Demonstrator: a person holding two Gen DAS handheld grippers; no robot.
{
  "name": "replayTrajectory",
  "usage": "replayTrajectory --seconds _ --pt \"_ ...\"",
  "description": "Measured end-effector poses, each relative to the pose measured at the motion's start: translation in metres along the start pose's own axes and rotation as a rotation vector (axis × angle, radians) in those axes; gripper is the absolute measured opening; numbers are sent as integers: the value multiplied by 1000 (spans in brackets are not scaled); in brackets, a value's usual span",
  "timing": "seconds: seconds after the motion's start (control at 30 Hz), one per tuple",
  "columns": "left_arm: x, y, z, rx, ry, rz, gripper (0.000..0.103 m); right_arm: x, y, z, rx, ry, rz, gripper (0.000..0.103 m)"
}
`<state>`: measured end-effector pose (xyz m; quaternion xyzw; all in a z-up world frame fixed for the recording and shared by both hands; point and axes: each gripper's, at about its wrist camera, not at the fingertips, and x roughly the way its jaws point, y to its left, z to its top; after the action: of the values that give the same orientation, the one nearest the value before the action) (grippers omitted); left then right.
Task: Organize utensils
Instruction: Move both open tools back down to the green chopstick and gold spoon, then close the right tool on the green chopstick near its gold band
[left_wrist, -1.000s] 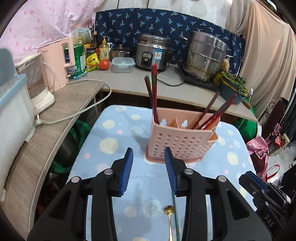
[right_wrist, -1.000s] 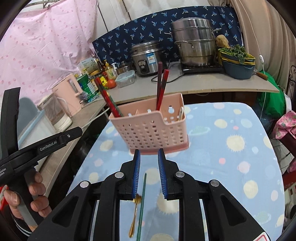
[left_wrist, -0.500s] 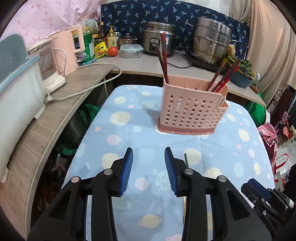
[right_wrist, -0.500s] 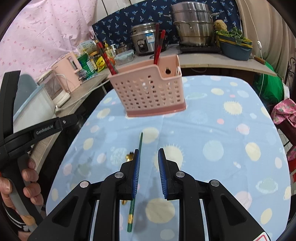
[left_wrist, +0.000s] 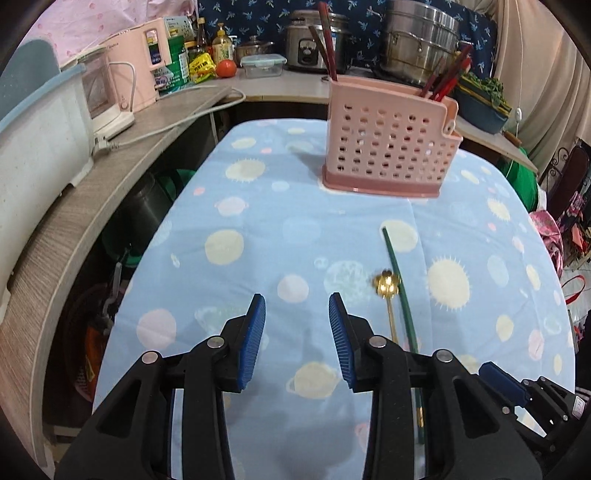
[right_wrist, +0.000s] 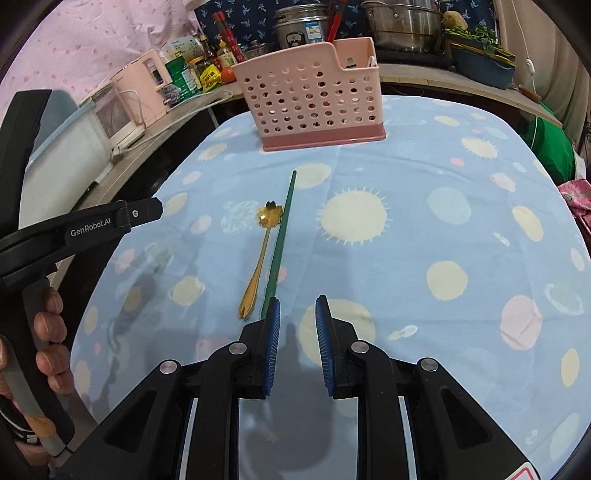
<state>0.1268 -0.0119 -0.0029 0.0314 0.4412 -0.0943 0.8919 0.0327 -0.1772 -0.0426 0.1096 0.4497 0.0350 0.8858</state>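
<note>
A gold spoon (right_wrist: 260, 254) with a flower-shaped bowl lies on the blue spotted tablecloth (right_wrist: 424, 221). A green chopstick (right_wrist: 282, 229) lies close along its right side. Behind them stands a pink perforated utensil basket (right_wrist: 314, 99) with red chopsticks (left_wrist: 327, 40) in it. My right gripper (right_wrist: 297, 301) is low over the cloth, open by a narrow gap with nothing in it. Its left fingertip is right beside the chopstick's near end. My left gripper (left_wrist: 296, 299) is open and empty, left of the spoon (left_wrist: 387, 284) and chopstick (left_wrist: 400, 291).
A grey counter (left_wrist: 92, 192) curves along the left and back. It carries a pink kettle (left_wrist: 140, 62), a rice cooker (left_wrist: 310, 40), a steel pot (left_wrist: 421, 40) and a white tub (left_wrist: 37, 147). The table drops off at its left edge (left_wrist: 147, 254). A hand (right_wrist: 48, 343) holds the left gripper.
Both grippers have sunk toward the cloth and drawn back from the basket. The spoon and chopstick now lie in full view ahead of the fingers. Neither jaw gap has changed.
</note>
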Motion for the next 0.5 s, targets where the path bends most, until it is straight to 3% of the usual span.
replayTrajectory --seconds 0.5 --pt "12 -1 -26 16 71 11 34 19 20 -18 -38 52 32 20"
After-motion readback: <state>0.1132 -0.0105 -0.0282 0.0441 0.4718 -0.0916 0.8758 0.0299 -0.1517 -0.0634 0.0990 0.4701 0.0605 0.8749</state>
